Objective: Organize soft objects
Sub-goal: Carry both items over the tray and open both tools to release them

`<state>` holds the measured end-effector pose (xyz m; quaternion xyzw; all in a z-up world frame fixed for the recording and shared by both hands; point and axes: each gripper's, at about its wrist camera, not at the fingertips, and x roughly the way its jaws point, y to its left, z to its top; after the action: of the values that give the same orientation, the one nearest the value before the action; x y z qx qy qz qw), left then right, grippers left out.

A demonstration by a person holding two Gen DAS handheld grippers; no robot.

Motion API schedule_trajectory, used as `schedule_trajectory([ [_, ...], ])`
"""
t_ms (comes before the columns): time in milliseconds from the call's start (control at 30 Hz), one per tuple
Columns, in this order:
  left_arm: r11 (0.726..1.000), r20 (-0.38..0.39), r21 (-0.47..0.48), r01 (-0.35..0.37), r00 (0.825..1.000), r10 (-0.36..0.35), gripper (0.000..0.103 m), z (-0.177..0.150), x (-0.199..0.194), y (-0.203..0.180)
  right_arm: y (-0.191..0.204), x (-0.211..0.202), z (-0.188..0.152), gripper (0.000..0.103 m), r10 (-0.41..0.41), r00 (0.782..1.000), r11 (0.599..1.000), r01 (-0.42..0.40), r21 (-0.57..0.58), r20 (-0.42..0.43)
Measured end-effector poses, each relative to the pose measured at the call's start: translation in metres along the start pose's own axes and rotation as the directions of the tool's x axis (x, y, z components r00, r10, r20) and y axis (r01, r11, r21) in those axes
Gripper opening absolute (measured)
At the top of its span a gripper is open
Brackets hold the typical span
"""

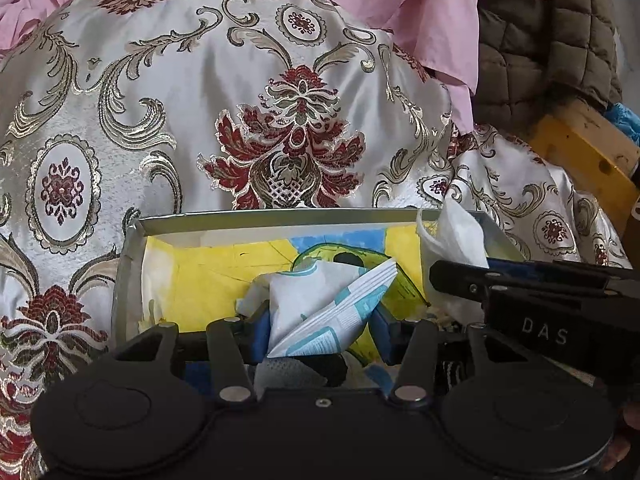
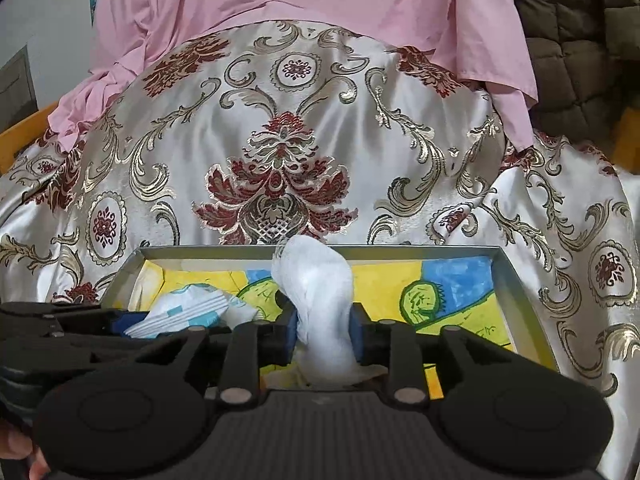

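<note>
- My left gripper (image 1: 320, 332) and right gripper (image 2: 325, 330) sit side by side over the shallow box (image 2: 505, 276), crowding its near side.
- The box floor to the right of my white cloth (image 2: 320, 300) lies bare.
- The brocade-covered mound (image 1: 240, 100) rises just behind the far rim and blocks that way.
- The folded packet (image 1: 332, 312) fills the box's middle.

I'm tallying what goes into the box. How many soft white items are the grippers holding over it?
2. A white-and-blue packet sits between the left gripper fingers; a white gauzy bundle sits between the right gripper fingers, both over the box. More may be hidden.
</note>
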<state>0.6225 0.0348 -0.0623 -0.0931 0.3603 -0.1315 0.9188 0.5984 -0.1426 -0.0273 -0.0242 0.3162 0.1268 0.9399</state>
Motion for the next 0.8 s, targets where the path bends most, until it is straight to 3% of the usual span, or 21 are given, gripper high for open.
schedule_trajectory([
  [367, 1.000, 0.007, -0.008, -0.029, 1.000, 0.029, 0.072, -0.004, -0.016, -0.007, -0.011, -0.025, -0.004, 0.057, -0.003, 1.000, 1.000, 0.002, 0.025, 0.019],
  [633, 0.996, 0.098, -0.058, -0.071, 0.992, 0.077, 0.084, -0.016, -0.063, -0.007, -0.022, -0.076, -0.008, 0.080, -0.010, 0.996, 0.999, 0.007, 0.044, 0.084],
  [800, 0.993, 0.190, -0.057, -0.101, 0.976, 0.110, 0.093, -0.019, -0.106, -0.019, -0.028, -0.113, -0.008, 0.087, -0.007, 0.992, 0.998, -0.002, 0.068, 0.128],
])
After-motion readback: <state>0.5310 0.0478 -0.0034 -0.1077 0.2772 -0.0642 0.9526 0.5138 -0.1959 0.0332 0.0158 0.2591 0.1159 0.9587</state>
